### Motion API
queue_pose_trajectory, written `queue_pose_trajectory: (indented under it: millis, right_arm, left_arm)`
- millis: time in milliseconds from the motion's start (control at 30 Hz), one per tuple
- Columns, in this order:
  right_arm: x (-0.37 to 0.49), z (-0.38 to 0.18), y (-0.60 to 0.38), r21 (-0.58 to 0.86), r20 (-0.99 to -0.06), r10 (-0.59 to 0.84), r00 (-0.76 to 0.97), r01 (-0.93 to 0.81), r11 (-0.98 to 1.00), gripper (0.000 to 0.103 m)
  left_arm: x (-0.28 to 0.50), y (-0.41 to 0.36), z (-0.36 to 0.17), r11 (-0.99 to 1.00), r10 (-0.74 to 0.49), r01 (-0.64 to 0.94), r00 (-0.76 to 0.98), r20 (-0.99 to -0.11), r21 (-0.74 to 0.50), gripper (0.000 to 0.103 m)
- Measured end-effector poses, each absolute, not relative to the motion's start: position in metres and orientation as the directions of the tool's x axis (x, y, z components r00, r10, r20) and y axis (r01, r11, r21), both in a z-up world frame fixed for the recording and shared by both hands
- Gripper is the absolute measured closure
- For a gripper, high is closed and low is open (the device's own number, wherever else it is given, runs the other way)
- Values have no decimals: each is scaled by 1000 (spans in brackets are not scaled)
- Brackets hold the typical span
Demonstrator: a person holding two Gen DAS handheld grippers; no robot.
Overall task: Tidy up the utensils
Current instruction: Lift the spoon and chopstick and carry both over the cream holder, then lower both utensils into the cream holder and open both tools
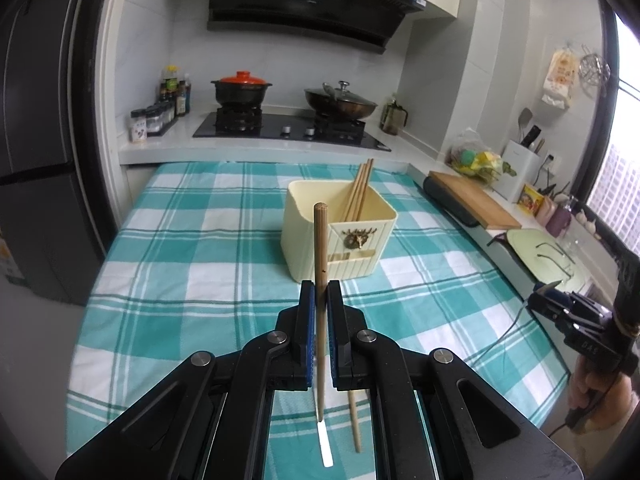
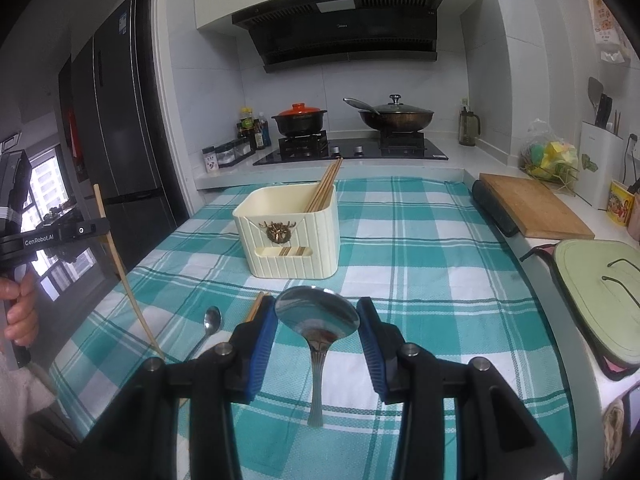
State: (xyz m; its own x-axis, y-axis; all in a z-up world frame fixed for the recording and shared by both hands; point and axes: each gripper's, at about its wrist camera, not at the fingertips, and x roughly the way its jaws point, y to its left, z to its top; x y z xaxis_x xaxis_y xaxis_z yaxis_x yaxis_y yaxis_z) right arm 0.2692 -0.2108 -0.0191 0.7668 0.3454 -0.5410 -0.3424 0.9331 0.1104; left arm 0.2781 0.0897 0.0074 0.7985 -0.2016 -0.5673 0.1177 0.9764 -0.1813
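Note:
A cream utensil holder [image 1: 339, 232] [image 2: 291, 232] stands mid-table with several wooden chopsticks [image 1: 359, 192] [image 2: 323, 186] leaning in it. My left gripper [image 1: 320, 292] is shut on one wooden chopstick [image 1: 320, 252], held upright above the checked cloth; it also shows in the right wrist view [image 2: 120, 268]. Another chopstick [image 1: 354, 420] lies on the cloth below it. My right gripper [image 2: 317, 316] is open around a large steel spoon [image 2: 317, 312] lying on the cloth, jaws apart on either side of its bowl. A small spoon [image 2: 210, 326] and a chopstick [image 2: 256, 306] lie to its left.
The teal checked tablecloth [image 1: 180, 264] covers the table. Behind it is a stove with a red-lidded pot [image 1: 241, 88] and a wok [image 1: 340, 104]. A wooden cutting board [image 2: 534, 210] and a green lid [image 2: 600, 296] lie on the right counter. A fridge [image 2: 116, 140] stands at left.

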Motion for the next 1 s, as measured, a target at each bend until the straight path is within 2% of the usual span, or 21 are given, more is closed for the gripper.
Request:
queue_pose_trajectory:
  millis: [267, 500, 767, 1000]
  right_arm:
    - [280, -7, -202, 105, -527, 357, 771, -358, 928, 62]
    - [309, 24, -186, 76, -501, 383, 776, -401, 913, 62]
    - [383, 86, -167, 45, -416, 392, 821, -412, 910, 62]
    - [458, 103, -147, 105, -363, 418, 833, -409, 907, 62]
  left_arm:
    - [285, 91, 18, 972, -219, 129, 800, -559, -197, 99]
    - [315, 92, 63, 963, -251, 158, 820, -515, -217, 99]
    - [388, 88, 124, 967, -224, 145, 874, -431, -208, 99]
    - [467, 71, 115, 975, -188, 113, 875, -446, -190, 99]
